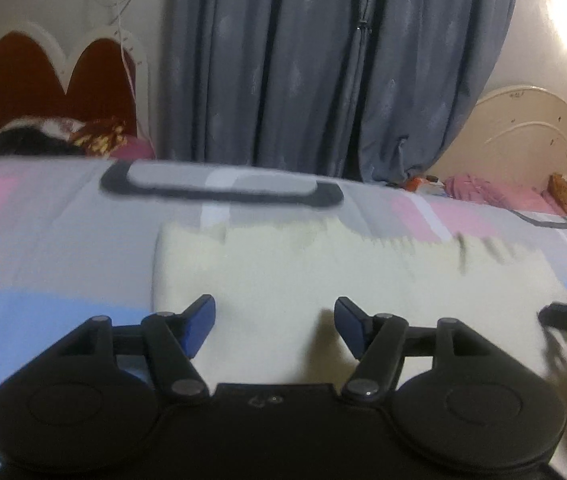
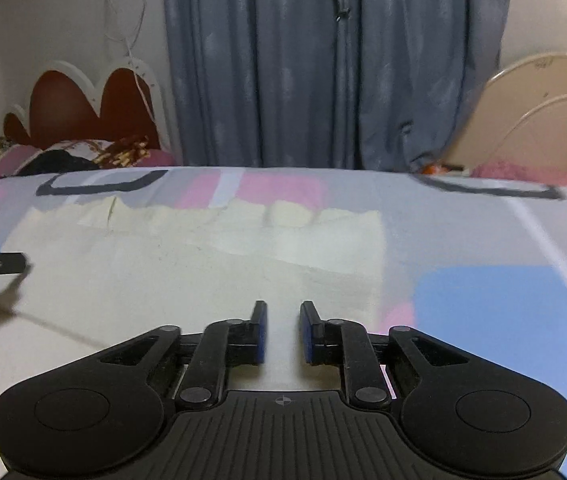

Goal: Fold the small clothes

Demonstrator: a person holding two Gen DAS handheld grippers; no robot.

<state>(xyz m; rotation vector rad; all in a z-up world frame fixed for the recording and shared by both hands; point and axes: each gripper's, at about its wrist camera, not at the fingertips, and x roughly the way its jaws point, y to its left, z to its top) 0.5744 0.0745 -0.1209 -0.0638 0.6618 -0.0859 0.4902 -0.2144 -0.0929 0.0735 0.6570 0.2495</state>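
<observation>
Far left, a dark red headboard (image 1: 31, 76) with a scalloped white border stands against the wall, with patterned pillows (image 1: 95, 136) heaped at its foot. Beside it, blue-grey curtains (image 1: 303, 72) hang closed across the middle of the room. At far right stands a second, cream headboard (image 1: 523, 136).

The bedsheet (image 1: 43, 240), printed in pink, blue and grey blocks with dark outlined rectangles, covers the mattress in the foreground. The cream garment (image 1: 323, 280) lies spread flat on this sheet, its far edge uneven and layered; the left wrist view is blurred, so finer detail cannot be read.

The left gripper (image 1: 274, 310) hangs above the left part of the garment. Its jaws stand wide apart, released, with nothing between the blue pads (image 1: 203, 316); only cloth shows below the gap.

The right gripper (image 2: 283, 312) hangs above the garment near its right edge, where the sheet's blue block begins just beside it. Its jaws stand narrowly parted, pads not meeting, and no fold of cloth is caught between them. Each gripper's tip shows at the margin of the other's view, over the same garment.
</observation>
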